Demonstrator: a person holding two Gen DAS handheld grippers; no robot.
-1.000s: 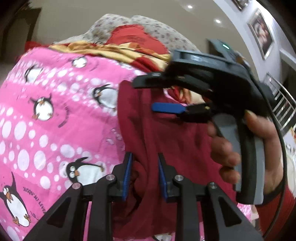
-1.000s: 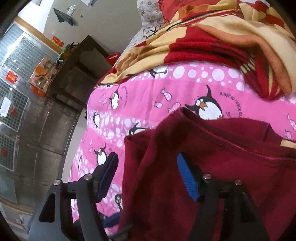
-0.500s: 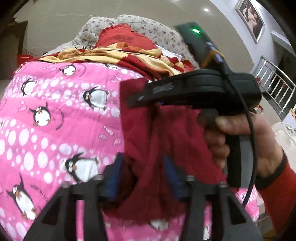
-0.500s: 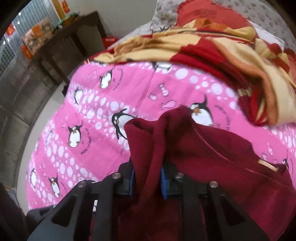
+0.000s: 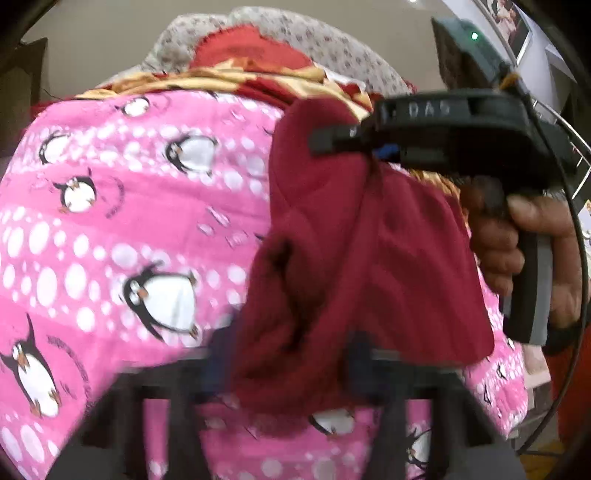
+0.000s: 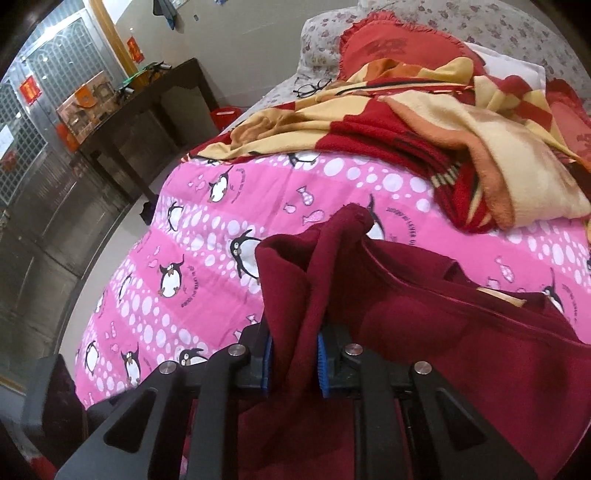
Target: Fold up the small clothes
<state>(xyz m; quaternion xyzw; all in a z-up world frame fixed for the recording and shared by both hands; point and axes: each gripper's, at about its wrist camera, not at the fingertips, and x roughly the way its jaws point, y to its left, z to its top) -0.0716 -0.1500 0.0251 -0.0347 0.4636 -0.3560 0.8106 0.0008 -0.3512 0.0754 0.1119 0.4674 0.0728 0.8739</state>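
A maroon garment (image 5: 332, 258) hangs bunched over a pink penguin-print quilt (image 5: 110, 221). In the left wrist view my left gripper (image 5: 291, 362) is blurred at the bottom. Its jaws are closing, and a thick fold of the garment fills the gap between them. My right gripper (image 5: 373, 153), held by a hand (image 5: 517, 251), pinches the garment's upper edge at the top right. In the right wrist view the right gripper (image 6: 293, 362) is shut on a vertical fold of the maroon garment (image 6: 461, 332), its blue pads (image 6: 266, 360) pressing both sides.
A red, yellow and cream blanket (image 6: 424, 122) lies crumpled at the quilt's far end. Behind it are a floral pillow (image 6: 480, 22) and a red cushion (image 6: 399, 48). Eyeglasses (image 6: 312, 86) rest near the pillow. A dark wooden table (image 6: 147, 118) stands left of the bed.
The right gripper's jaws went from wide apart to shut on a garment fold and lifted it. The left gripper's jaws spread around the cloth, and the view shifted and blurred.
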